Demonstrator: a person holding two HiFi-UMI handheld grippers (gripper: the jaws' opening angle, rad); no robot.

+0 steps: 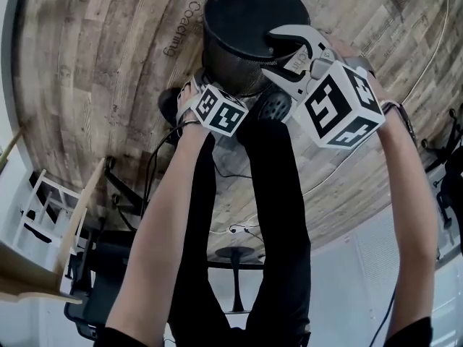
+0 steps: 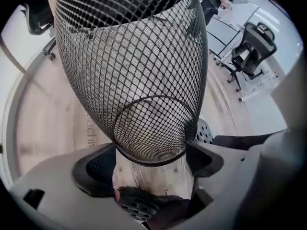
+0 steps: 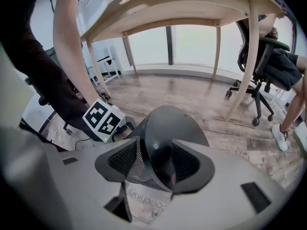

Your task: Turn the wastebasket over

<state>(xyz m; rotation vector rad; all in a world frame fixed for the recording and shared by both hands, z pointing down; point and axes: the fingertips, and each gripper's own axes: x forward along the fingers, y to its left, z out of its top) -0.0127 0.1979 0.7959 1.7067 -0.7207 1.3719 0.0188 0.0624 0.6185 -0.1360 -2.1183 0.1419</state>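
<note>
Left gripper (image 2: 152, 153): jaws spread wide. The basket's ringed lower rim sits in the gap with a jaw tip at each side; a firm grip is not clear. Its marker cube is low beside the basket wall in the head view.
Right gripper (image 3: 156, 171): jaws narrow, clamped on the basket's top edge, one jaw on the mesh wall and the other on the solid base disc.
Arms: bare forearms (image 1: 163, 223) reach down past black-trousered legs (image 1: 278, 215).
Wastebasket: black wire-mesh round wastebasket (image 1: 255, 16), solid black base uppermost, mouth end down toward the floor, right in front of the person's feet. Can't tell if the rim rests on the floor.
Inside basket: floor planks show through the mesh; contents can't be made out.
Shoes: black perforated shoes (image 2: 136, 202), one on each side of the basket's lower end, close to it.
Floor: pale weathered wood-plank floor (image 1: 108, 71), with the printed word "Coaching" (image 1: 173, 40) on the boards beside the basket. A thin black cable (image 1: 155, 157) trails near the left foot.
Room: light wooden table (image 3: 182, 6) beyond the basket and a black wheeled office chair (image 2: 252, 47) farther off. A seated person (image 3: 278, 66) is at the right edge of the right gripper view, with bright windows (image 3: 192, 44) behind.
</note>
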